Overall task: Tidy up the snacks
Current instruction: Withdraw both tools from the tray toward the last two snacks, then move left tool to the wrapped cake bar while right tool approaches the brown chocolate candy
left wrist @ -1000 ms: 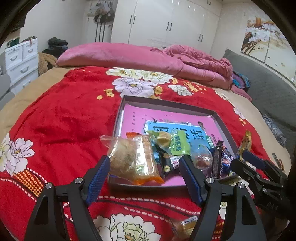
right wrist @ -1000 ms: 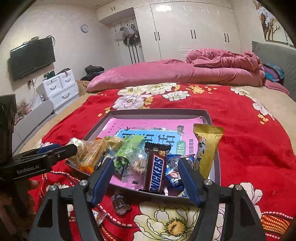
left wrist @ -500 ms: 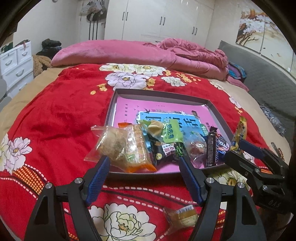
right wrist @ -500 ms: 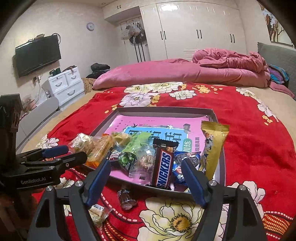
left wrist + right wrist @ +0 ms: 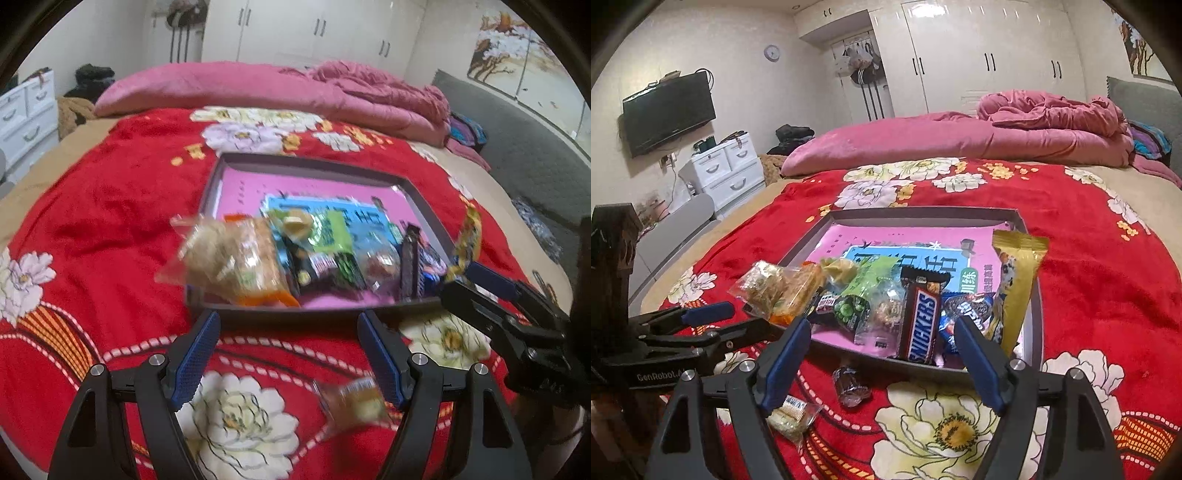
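While nothing is yet gripped, worth noting where things lie, left to right.

Far left in the right wrist view: left gripper (image 5: 713, 321), jaws spread wide, empty, hovering just near of the tray's near left corner. Below it on the red floral blanket (image 5: 1089, 266): small clear-wrapped biscuit (image 5: 792, 413), outside the tray, between the two grippers. Slightly right, also outside and just beside the near rim: small dark wrapped candy (image 5: 851, 384).

Inside the grey tray (image 5: 1032, 317), crowded along the near edge: clear bag of crisp snacks (image 5: 775, 290), overhanging the left rim; green pea packet (image 5: 855, 301); small clear packet with round sweets (image 5: 886, 312); Snickers bar (image 5: 921, 321), propped on the near wall; blue packet (image 5: 967, 308); gold wafer bar (image 5: 1012, 284), leaning on the right wall. Far half of the tray bare, showing only the pink printed sheet (image 5: 905, 240).

Right gripper (image 5: 882, 365): jaws wide apart, holding nothing, poised over the near rim.

In the left wrist view, blurred: left gripper (image 5: 290, 354) open and empty, the biscuit (image 5: 354, 402) just inside its right finger.

Risks from here, as a judgement: crushing the brittle biscuit by closing too hard; slick wrapper slipping out; soft blanket yielding under a downward press, tilting the tray; brushing the overhanging bag or the leaning bars and tipping them out over the rim; grippers colliding, being so near each other.
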A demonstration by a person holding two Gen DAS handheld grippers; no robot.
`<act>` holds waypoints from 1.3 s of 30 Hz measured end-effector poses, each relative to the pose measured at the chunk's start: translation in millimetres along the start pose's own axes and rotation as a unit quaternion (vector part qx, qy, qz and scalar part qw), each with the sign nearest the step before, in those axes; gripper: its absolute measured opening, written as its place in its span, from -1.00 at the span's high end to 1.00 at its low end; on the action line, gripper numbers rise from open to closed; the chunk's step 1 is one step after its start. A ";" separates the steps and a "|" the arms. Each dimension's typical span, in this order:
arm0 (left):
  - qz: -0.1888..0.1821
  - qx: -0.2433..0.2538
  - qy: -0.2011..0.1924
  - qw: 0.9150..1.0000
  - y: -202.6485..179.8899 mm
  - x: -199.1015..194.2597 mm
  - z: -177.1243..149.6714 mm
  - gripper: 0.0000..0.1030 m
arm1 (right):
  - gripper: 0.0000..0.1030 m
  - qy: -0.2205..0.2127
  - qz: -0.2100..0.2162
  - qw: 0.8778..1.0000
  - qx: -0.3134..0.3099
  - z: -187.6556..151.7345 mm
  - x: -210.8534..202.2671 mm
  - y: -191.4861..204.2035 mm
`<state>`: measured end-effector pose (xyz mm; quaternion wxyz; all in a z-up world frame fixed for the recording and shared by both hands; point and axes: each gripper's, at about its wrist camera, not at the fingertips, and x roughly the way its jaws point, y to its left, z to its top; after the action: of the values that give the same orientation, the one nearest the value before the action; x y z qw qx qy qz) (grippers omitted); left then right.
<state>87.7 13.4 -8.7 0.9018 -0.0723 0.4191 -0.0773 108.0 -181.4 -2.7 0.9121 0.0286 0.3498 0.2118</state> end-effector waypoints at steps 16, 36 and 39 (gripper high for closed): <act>-0.033 0.045 0.107 0.993 -32.0 23.6 -37.0 -0.51 | -0.54 0.083 0.028 0.996 0.008 -18.4 23.9 -1.5; -0.044 0.060 0.113 0.991 -39.1 27.9 -40.0 -0.34 | -0.09 0.135 0.047 0.990 -0.014 -28.1 51.8 9.7; -0.044 0.061 0.113 0.991 -39.5 29.0 -39.8 -0.29 | -0.06 0.136 0.046 0.990 -0.014 -28.9 53.3 9.5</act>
<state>72.5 -33.7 -48.0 0.8471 -0.0267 0.5091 -0.1502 121.2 -153.9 -55.9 0.8456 0.0032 0.4658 0.2606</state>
